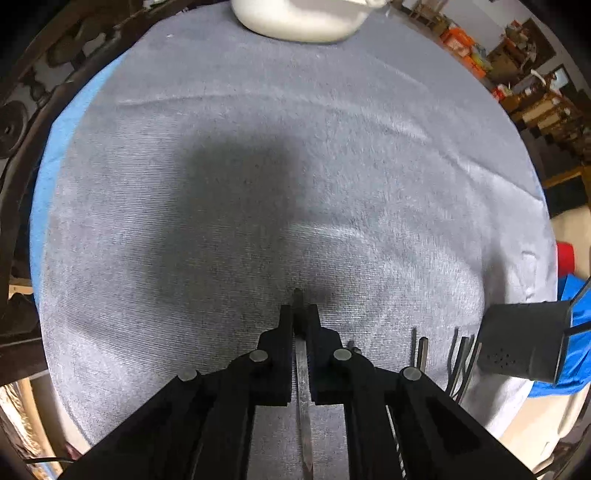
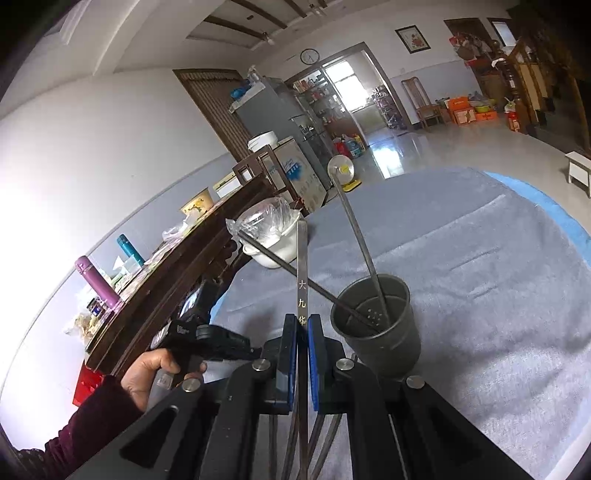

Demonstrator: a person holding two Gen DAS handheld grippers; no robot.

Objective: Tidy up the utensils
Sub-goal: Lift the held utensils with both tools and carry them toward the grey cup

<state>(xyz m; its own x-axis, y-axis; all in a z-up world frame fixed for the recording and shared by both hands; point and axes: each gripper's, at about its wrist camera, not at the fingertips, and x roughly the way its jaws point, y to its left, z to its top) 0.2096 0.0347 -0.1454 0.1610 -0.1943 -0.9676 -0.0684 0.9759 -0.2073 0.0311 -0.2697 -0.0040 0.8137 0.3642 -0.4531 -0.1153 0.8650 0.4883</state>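
Observation:
My left gripper (image 1: pixel 298 314) is shut on a flat steel utensil (image 1: pixel 303 398), its end poking just past the fingertips above the grey tablecloth (image 1: pixel 221 221). At the right edge of the left wrist view I see the dark utensil cup (image 1: pixel 524 350) and fork tines (image 1: pixel 460 365) beside it. My right gripper (image 2: pixel 303 325) is shut on a steel utensil handle with engraved characters (image 2: pixel 302 266), held upright beside the dark grey cup (image 2: pixel 376 328). The cup holds a long-handled spoon (image 2: pixel 354 221) and a dark rod-like utensil (image 2: pixel 288 266).
A white bowl (image 2: pixel 273 243) covered in plastic stands at the table's far edge; it also shows in the left wrist view (image 1: pixel 299 18). A dark wooden sideboard (image 2: pixel 166 280) with bottles stands left of the table. The person's left hand (image 2: pixel 155 373) holds the other gripper's handle.

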